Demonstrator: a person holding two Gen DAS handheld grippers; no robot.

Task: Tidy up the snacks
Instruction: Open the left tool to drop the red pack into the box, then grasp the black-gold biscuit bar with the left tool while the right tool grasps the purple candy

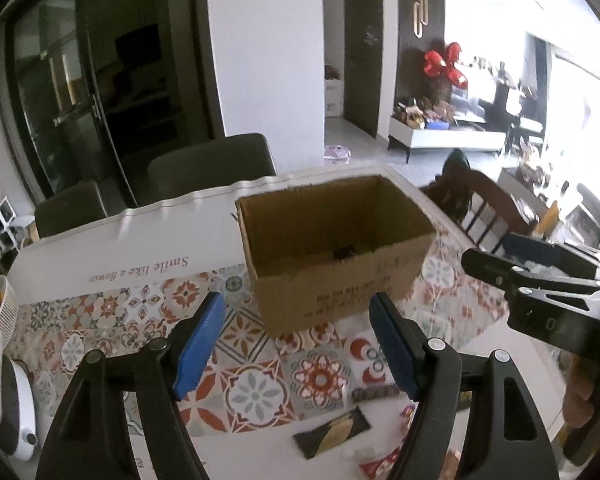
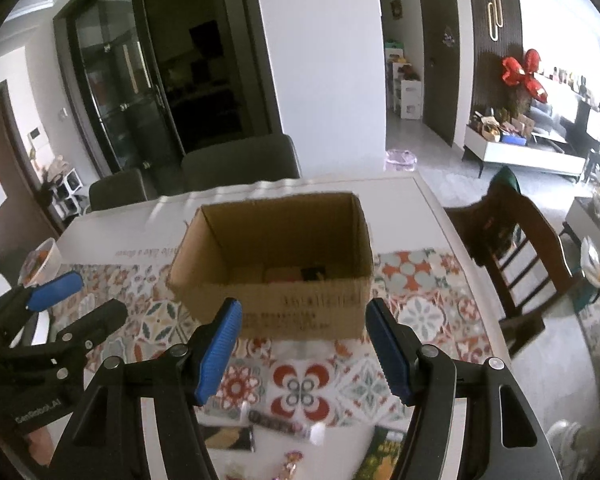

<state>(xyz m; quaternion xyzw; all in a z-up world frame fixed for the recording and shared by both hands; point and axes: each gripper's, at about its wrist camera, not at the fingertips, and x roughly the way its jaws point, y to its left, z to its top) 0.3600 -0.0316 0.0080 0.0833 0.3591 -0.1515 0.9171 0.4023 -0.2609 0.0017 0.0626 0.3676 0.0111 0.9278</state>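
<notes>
1. Nearest the left wrist camera, the left gripper (image 1: 298,344) hung over the table with its blue-padded jaws apart and nothing between them.
2. Beneath it, on the near white edge of the tile-patterned table mat (image 1: 256,392), lay a dark flat snack packet with a yellow picture (image 1: 332,432), and just to its right a dark patterned snack bar (image 1: 376,394).
3. Farther off, the open brown cardboard box (image 1: 332,252) stood upright on the mat, with small dark items on its floor, too dim to name.
4. At the far left edge of the table sat a white slatted basket holding orange items (image 1: 2,308).
5. To the right in the left wrist view, the right gripper (image 1: 512,256) showed from the side, held by a hand (image 1: 588,396).
6. From the right wrist camera, the right gripper (image 2: 302,352) likewise had its blue-padded jaws apart and empty, pointed down toward the near wall of the box (image 2: 276,280).
7. Below it lay the snack bar (image 2: 280,426), and a green and yellow snack packet (image 2: 384,456) to the right.
8. A dark wooden chair (image 2: 516,248) stood beside the table's right edge.
</notes>
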